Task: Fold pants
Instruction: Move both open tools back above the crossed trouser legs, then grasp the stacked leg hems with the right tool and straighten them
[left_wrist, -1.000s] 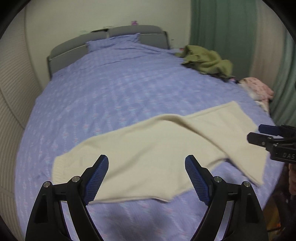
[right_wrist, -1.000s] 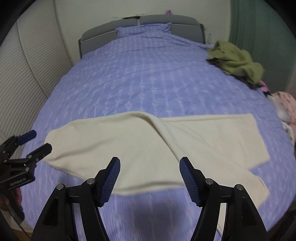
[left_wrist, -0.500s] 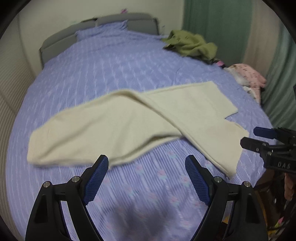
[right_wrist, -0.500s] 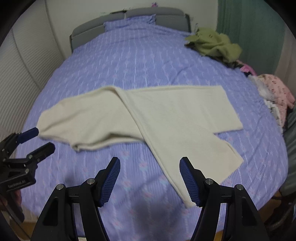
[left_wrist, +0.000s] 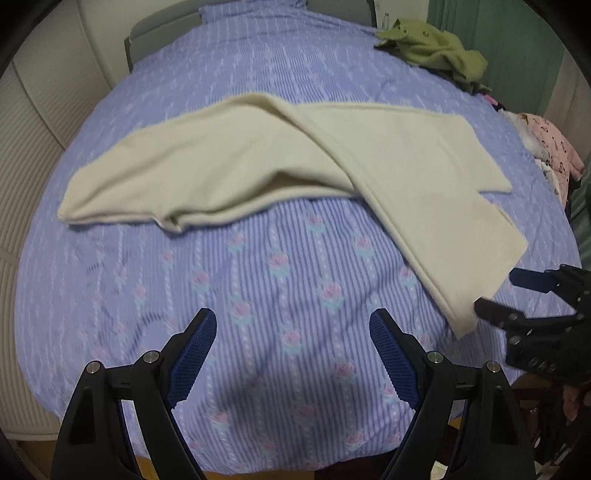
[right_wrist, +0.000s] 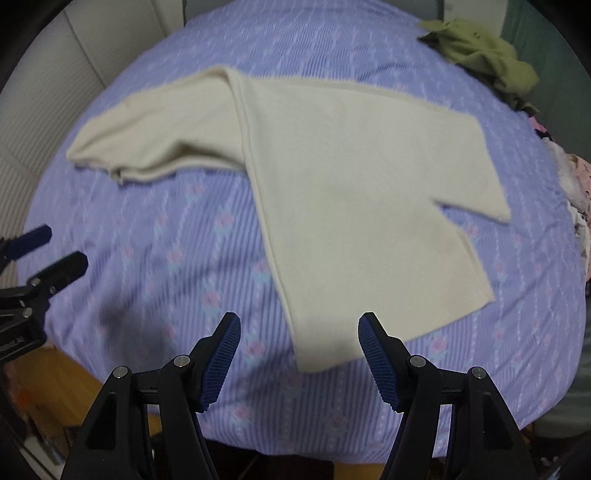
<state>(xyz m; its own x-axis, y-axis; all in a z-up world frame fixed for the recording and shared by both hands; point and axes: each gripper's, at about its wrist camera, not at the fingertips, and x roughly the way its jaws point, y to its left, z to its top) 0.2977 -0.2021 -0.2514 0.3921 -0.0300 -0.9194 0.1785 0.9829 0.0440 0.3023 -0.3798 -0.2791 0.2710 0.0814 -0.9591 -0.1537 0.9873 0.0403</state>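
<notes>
Cream pants (left_wrist: 288, 162) lie spread on the purple bed (left_wrist: 280, 295), bent in the middle, waist end to the left, two leg ends to the right. They also show in the right wrist view (right_wrist: 351, 184). My left gripper (left_wrist: 291, 354) is open and empty, above bare bedspread near the front edge. My right gripper (right_wrist: 299, 350) is open and empty, hovering just before the near leg's hem (right_wrist: 325, 354). It also shows in the left wrist view (left_wrist: 517, 295) at the right, beside that hem.
A green garment (left_wrist: 432, 48) lies at the bed's far right corner. Pink patterned clothes (left_wrist: 550, 147) sit off the right edge. A white ribbed wall (left_wrist: 22, 155) runs along the left. A wooden floor (right_wrist: 66, 373) shows below the bed's front edge.
Both grippers have pulled back toward the foot of the bed and risen, so the pants now lie farther ahead. Both stay open and empty.
</notes>
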